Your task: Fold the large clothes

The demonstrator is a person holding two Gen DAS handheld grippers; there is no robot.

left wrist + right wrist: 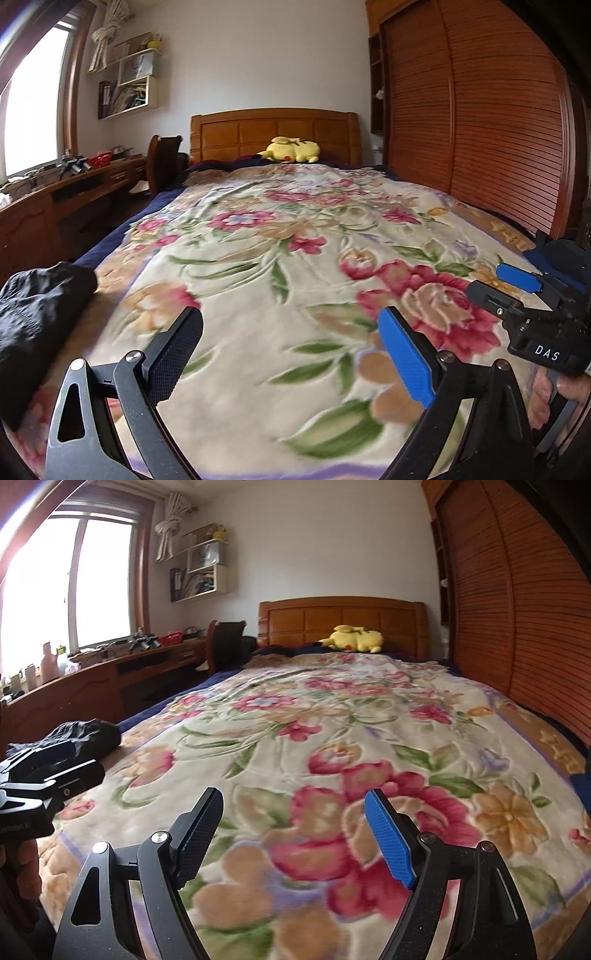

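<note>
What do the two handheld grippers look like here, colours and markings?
Both are black metal frames with silver pivot bolts. Each left gripper and right gripper carries one black textured pad and one blue one. The right gripper's body reads DAS in white letters in the left wrist view.

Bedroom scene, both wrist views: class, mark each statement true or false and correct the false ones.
1. Both the left gripper and the right gripper hold nothing. True.
2. The black garment lies spread flat mid-bed. False: it sits bunched at the blanket's near left edge.
3. A yellow plush toy rests by the headboard. True.
4. The floral blanket is plain blue. False: it is cream with pink and orange flowers.
</note>
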